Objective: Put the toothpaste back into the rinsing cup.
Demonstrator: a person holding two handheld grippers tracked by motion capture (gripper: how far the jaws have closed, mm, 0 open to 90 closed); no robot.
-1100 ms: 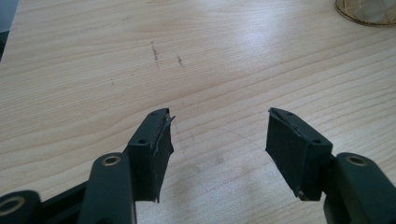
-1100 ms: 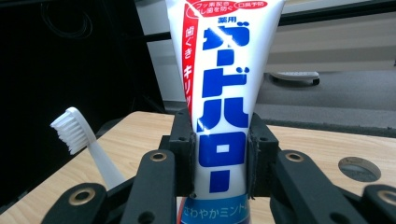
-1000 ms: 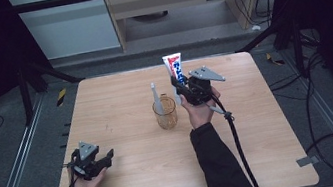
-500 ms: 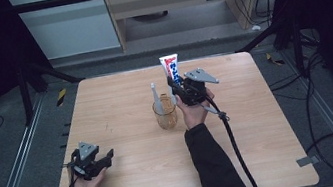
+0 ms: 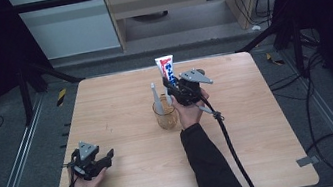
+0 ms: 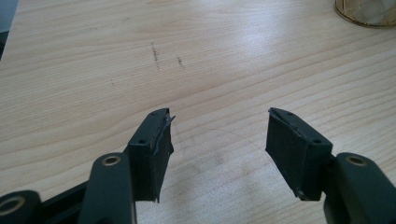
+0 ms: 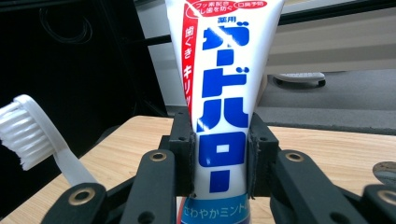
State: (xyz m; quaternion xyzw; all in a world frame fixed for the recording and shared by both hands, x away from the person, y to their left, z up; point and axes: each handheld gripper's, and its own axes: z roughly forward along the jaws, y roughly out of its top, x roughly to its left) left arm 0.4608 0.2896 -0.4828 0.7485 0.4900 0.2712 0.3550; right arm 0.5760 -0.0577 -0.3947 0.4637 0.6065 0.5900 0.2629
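Black-sleeved, the right forearm reaches up the middle of the pale wooden desk (image 5: 260,124), its right hand-held gripper (image 5: 172,86) clamped on an upright white, red and blue toothpaste tube (image 7: 219,93) just above the clear glass cup (image 5: 166,115) holding a white toothbrush (image 7: 32,135). Near the front-left corner, the left hand-held gripper (image 6: 217,144) rests with jaws apart on nothing.

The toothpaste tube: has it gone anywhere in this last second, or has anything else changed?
The right tool has carried the toothpaste tube, upright in its grip, leftward toward the glass cup and slightly lower. Nothing was taken or released. The toothbrush stays in the cup, and the left tool stays open near the table's front corner.
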